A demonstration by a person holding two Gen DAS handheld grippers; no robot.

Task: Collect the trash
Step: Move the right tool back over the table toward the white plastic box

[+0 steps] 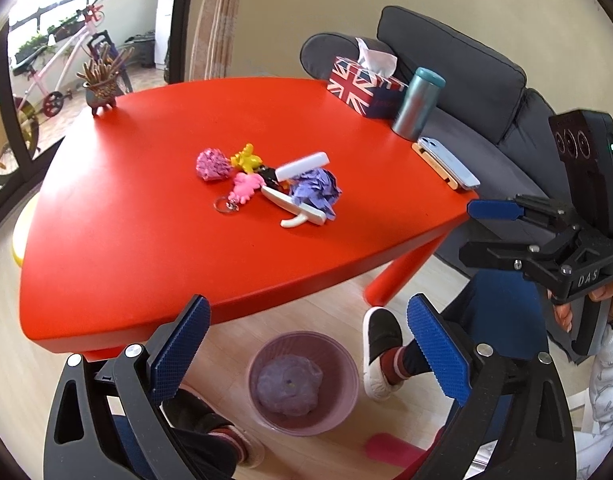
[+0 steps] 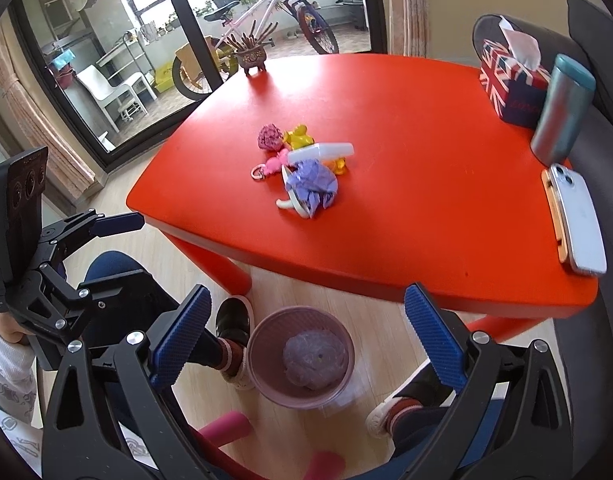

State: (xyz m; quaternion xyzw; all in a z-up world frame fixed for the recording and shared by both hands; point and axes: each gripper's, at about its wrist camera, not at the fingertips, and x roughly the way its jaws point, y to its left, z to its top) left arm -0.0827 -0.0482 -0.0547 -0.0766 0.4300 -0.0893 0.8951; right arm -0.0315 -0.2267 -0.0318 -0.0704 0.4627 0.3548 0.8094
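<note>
My left gripper (image 1: 306, 320) hangs open and empty above a pink waste bin (image 1: 345, 366) on the floor. A crumpled pale purple wad (image 1: 290, 388) lies in the bin. My right gripper (image 2: 306, 308) is also open and empty, above the same bin (image 2: 259, 334) and wad (image 2: 314, 360). On the red table (image 1: 146, 220) lie a purple crumpled paper (image 1: 316, 190) and a pink crumpled paper (image 1: 212, 164). They sit among a yellow toy (image 1: 246, 158), a pink key ring charm (image 1: 242, 188) and white plastic pieces (image 1: 302, 166).
A flag-patterned tissue box (image 1: 362, 88), a teal tumbler (image 1: 418, 104) and a phone (image 1: 446, 162) stand along the table's far right edge, with a potted plant (image 1: 100, 84) at the far left. A grey sofa (image 1: 466, 72) is behind. The person's feet (image 1: 380, 352) flank the bin.
</note>
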